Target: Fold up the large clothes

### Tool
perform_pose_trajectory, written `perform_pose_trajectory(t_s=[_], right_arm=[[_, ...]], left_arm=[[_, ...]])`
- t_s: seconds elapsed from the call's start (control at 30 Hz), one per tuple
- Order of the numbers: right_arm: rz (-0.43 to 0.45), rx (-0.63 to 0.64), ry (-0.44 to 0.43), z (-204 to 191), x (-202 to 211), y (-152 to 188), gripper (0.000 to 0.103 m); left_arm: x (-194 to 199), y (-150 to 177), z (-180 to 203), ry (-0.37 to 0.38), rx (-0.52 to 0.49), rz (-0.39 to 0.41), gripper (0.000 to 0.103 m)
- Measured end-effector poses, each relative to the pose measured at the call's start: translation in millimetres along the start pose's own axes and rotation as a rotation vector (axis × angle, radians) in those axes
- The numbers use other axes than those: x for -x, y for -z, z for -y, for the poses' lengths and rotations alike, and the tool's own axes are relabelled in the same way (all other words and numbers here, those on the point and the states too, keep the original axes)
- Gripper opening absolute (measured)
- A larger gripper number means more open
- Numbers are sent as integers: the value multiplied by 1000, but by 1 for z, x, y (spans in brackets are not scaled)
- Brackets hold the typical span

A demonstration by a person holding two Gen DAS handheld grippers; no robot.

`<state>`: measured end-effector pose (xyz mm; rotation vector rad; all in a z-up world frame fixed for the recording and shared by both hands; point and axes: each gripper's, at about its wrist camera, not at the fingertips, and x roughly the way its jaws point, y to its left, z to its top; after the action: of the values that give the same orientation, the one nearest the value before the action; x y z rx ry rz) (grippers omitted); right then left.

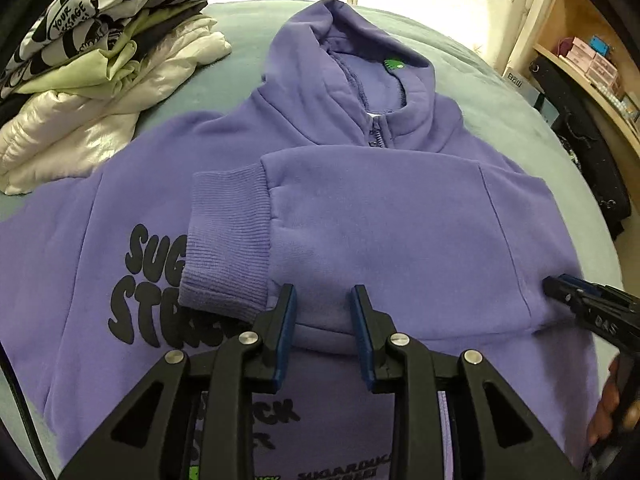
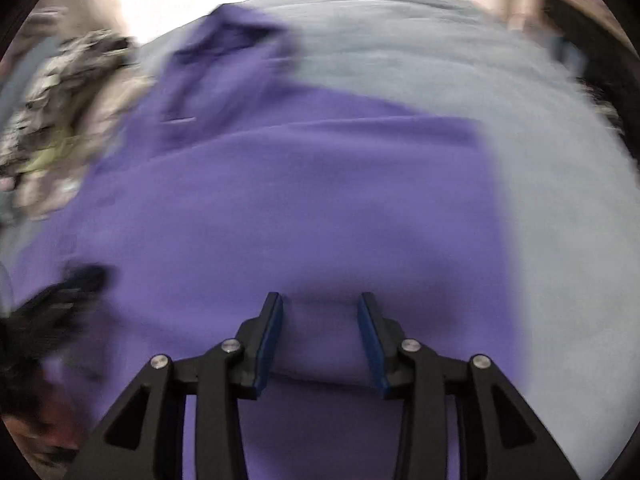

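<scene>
**Purple hoodie on bed, one sleeve folded across, both grippers spread at its edge**

- Far left corner of the pale blue-grey bed cover [image 1: 248,44]: a stack of folded clothes [image 1: 100,68], with a black-and-white printed piece on top, pale green below it and a shiny white puffy jacket at the bottom.
- Centre of the bed: the purple zip-front hooded sweatshirt [image 1: 360,216] lies flat, hood toward the far edge, dark lettering on its left chest. One sleeve is folded across the body, and its ribbed cuff [image 1: 228,236] covers part of the lettering.
- Left gripper [image 1: 324,320], black with blue pads: fingers spread, standing either side of the near fold of that sleeve. Whether they touch the cloth cannot be told.
- Right gripper [image 2: 320,332]: its own view is motion-blurred. Fingers spread, with a raised fold of purple fabric between them, not pinched. In the left wrist view its tip sits at the sweatshirt's right side.
- Far right, beyond the bed: a wooden shelf [image 1: 592,60] with small boxes.
</scene>
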<state>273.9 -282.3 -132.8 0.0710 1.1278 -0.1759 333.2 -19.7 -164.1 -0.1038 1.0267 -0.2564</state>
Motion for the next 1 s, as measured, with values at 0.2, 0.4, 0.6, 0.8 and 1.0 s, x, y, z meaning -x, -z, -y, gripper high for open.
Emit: perform_pose_trajectory(t_s=[0.2, 0.4, 0.6, 0.8, 1.0], right_arm=[[-3, -140, -71, 68, 7, 10, 4], [-21, -128, -21, 52, 6, 12, 8], [-52, -185, -93, 48, 18, 15, 10], [-35, -186, -128, 42, 53, 30, 10], [-12, -205, -199, 35, 97, 57, 10]], left_arm=[[2, -2, -4, 16, 25, -14, 28], [5, 0, 9, 28, -12, -29, 57], [26, 13, 25, -32, -51, -11, 64], [66, 35, 35, -38, -75, 24, 64], [120, 63, 37, -22, -73, 57, 64]])
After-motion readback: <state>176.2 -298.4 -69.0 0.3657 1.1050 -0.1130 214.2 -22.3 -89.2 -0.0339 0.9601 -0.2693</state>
